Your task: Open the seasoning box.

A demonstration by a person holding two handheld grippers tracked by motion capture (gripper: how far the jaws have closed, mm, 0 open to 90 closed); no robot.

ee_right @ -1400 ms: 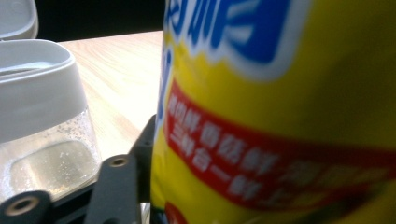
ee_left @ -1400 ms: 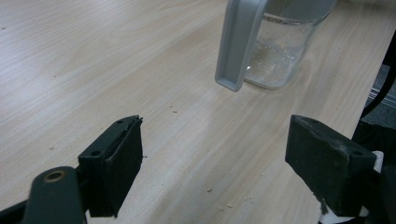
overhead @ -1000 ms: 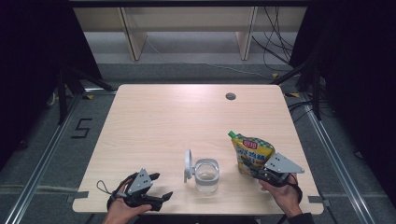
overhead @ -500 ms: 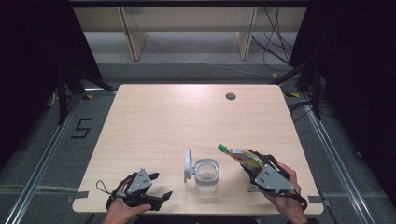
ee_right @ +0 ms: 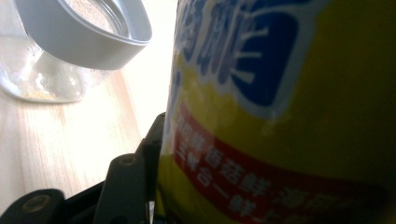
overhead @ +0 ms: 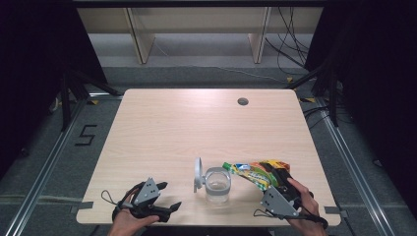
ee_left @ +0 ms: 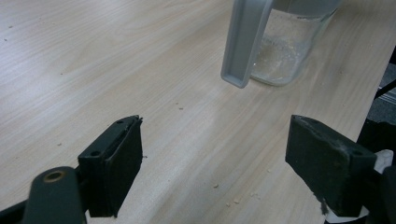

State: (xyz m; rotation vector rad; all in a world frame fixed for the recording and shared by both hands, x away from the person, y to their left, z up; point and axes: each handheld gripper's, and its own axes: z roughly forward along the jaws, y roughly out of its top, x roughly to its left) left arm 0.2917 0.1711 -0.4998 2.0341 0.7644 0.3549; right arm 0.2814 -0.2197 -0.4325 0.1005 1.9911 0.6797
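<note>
Bare tabletop (overhead: 196, 123) beyond jar (overhead: 217, 184) and pouch (overhead: 255, 173)

1. Bench (overhead: 187, 132): rectangular top in light wood grain, standing on grey floor.
2. Cable hole (overhead: 242, 102): small, round and dark, set into the top toward 1 o'clock, near the far edge.
3. Glass jar (overhead: 217, 185): clear, upright, resting on the top at about 6 o'clock, near the front edge. Pale powdery residue clings inside its wall and base.
4. Grey lid (overhead: 198, 174): hinged open, standing on edge at the jar's 9 o'clock side.
5. Crumbs (ee_left: 215, 185): a few pale specks scattered on the wood in front of the jar, in the left gripper view.
</note>
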